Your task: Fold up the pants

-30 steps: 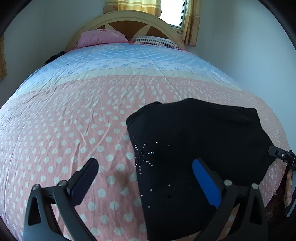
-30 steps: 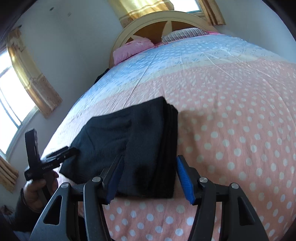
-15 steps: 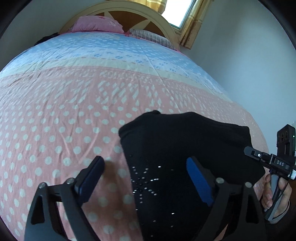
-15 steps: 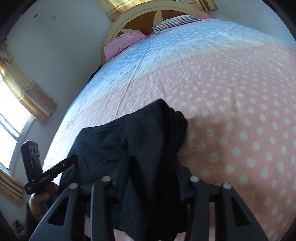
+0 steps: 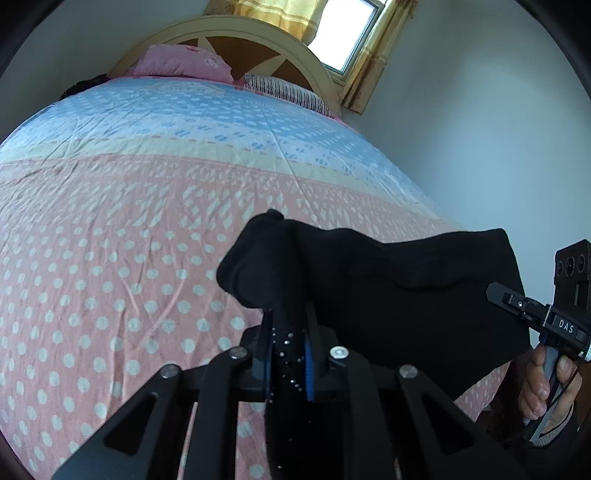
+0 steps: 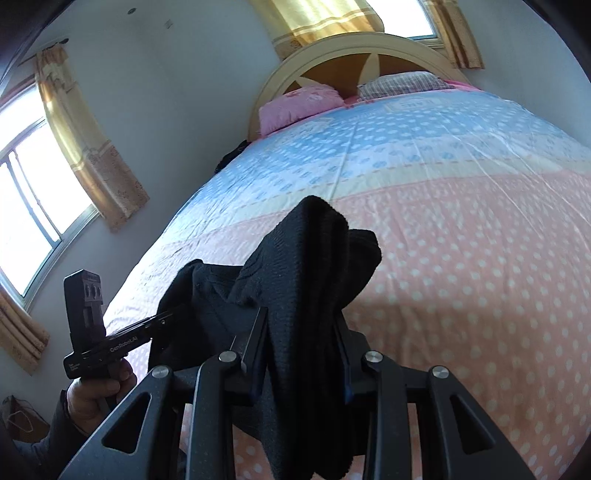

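A: Where were the pants (image 5: 406,295) at that moment?

B: Lifted off the bed (image 5: 110,258) at its near end, strung between the two tools. The black fabric sagged in a bundle above the pink dotted part of the cover.

A: What was the left hand-held gripper (image 5: 288,354) doing?

B: Its jaws were closing, already pinched together on a thin edge of the pants, the part with small shiny studs. The blue pads pressed the cloth from both sides.

A: And the right hand-held gripper (image 6: 301,354)?

B: Also closing, and clamped on a much thicker wad of the same fabric, which rose above its fingers in a rounded hump and hung down below them. Its jaws stood further apart than the left ones because of that bulk.

A: Could each tool be seen from the other side?

B: Yes. From the left wrist view the right tool showed at the right edge, with the person's hand (image 5: 546,384) wrapped round its handle. From the right wrist view the left tool showed at the lower left, held by the other hand (image 6: 96,395), its tip against the cloth.

A: Anything else on the bed?

B: A pink pillow (image 5: 181,66) and a striped pillow (image 5: 288,92) lay against the headboard (image 5: 258,33), well apart from the pants.
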`<state>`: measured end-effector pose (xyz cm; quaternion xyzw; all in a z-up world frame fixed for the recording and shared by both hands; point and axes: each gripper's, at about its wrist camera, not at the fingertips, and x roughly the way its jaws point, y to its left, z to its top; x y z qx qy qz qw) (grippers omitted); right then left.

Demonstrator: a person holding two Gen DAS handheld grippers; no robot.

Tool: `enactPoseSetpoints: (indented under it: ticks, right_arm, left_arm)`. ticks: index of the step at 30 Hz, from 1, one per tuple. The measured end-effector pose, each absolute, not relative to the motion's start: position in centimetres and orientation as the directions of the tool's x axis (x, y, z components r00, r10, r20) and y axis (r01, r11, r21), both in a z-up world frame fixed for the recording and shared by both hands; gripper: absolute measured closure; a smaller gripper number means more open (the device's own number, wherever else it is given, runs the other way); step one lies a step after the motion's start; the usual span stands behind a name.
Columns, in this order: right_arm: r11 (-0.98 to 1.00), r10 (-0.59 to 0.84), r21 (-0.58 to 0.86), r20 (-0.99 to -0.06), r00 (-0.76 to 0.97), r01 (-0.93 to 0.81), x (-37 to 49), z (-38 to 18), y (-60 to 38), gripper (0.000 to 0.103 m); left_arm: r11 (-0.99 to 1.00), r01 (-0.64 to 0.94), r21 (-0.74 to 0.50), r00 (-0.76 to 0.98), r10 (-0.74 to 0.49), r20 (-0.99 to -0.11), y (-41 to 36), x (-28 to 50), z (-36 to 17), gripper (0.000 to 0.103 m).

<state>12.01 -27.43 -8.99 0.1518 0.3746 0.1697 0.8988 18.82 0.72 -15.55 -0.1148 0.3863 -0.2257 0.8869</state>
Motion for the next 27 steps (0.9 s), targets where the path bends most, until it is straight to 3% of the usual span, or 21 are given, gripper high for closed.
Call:
enactPoseSetpoints:
  ticks: [10, 17, 27]
  right_arm:
    - [0.827, 0.561, 0.447, -0.617, 0.552, -0.340, 19.1, -9.0, -19.3, 0.072]
    - [0.805, 0.593, 0.424, -0.620, 0.514, -0.416, 21.8, -8.7, -13.4, 0.073]
    - [0.787, 0.609, 0.420, -0.641, 0.466, -0.452, 25.4, -9.3, -8.3, 0.075]
  left_arm:
    - [0.923, 0.217, -0.317, 0.720, -0.371, -0.587, 9.3, 16.7, -11.6, 0.090]
    - [0.963, 0.081, -0.258, 0.787, -0.220, -0.576, 13.9, 15.8, -10.9, 0.091]
    - [0.966, -0.006, -0.257, 0.816, -0.143, -0.559, 17.6, 14.7, -11.3, 0.091]
